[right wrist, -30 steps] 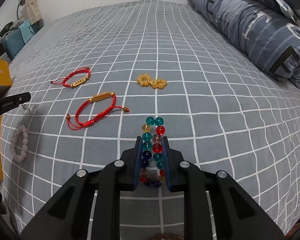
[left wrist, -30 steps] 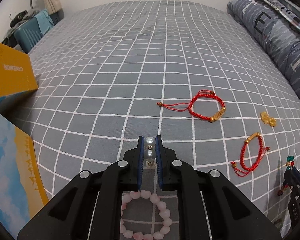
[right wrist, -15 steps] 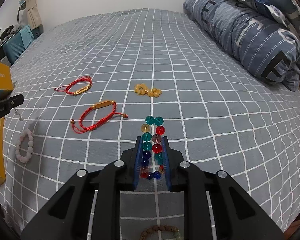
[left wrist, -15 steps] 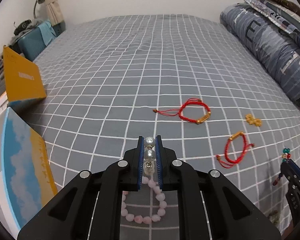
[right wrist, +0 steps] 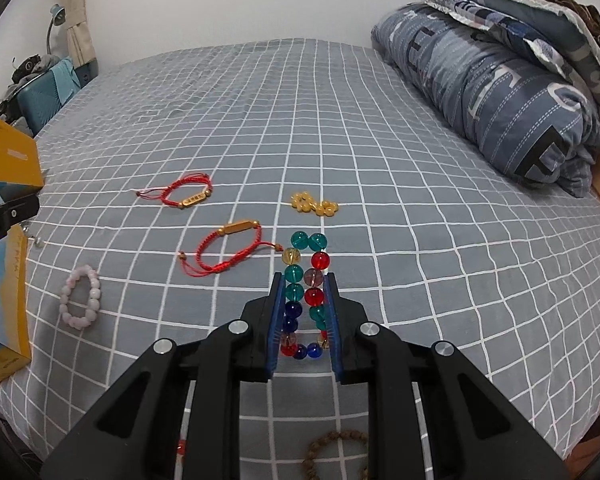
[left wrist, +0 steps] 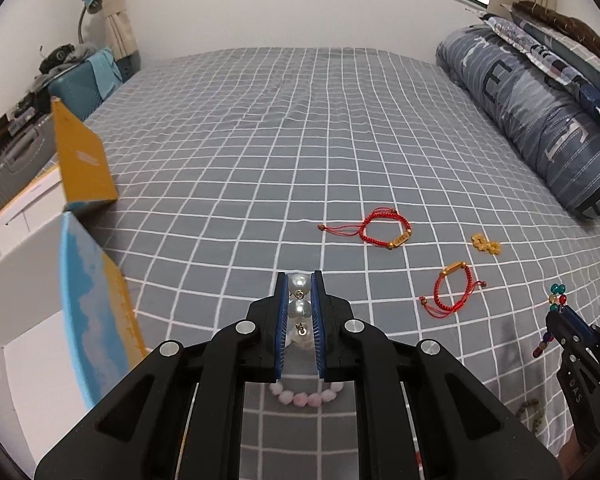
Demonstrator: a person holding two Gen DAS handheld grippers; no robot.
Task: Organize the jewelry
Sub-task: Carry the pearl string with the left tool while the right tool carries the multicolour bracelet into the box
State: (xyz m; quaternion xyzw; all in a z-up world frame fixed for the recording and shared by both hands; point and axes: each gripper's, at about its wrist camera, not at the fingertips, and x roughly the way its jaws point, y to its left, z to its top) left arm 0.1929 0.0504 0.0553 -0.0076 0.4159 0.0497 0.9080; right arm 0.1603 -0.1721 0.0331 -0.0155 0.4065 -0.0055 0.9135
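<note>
My left gripper (left wrist: pixel 299 280) is shut on a short string of white pearls (left wrist: pixel 299 309), held above the grey checked bed (left wrist: pixel 260 140). Directly below it a pink bead bracelet (left wrist: pixel 308 398) lies on the sheet. My right gripper (right wrist: pixel 305 278) is shut on a bracelet of green, red, blue and amber glass beads (right wrist: pixel 318 260), whose loop sticks out past the fingertips. On the sheet lie two red cord bracelets (right wrist: pixel 188 194) (right wrist: pixel 224 252) with gold bars and a small heap of yellow beads (right wrist: pixel 314 204). A brown wooden bead bracelet (right wrist: pixel 336 452) lies under the right gripper.
An open box with a blue and yellow flap (left wrist: pixel 96 320) and an orange flap (left wrist: pixel 84 160) stands at the bed's left edge. A rolled blue duvet (left wrist: pixel 540 120) and pillows line the right side. Beyond the bed on the left stand a teal case and clutter.
Both grippers have risen and drawn back from the sheet, each still holding its beads. The pearls have come up off the bed; more of the room and box shows.
</note>
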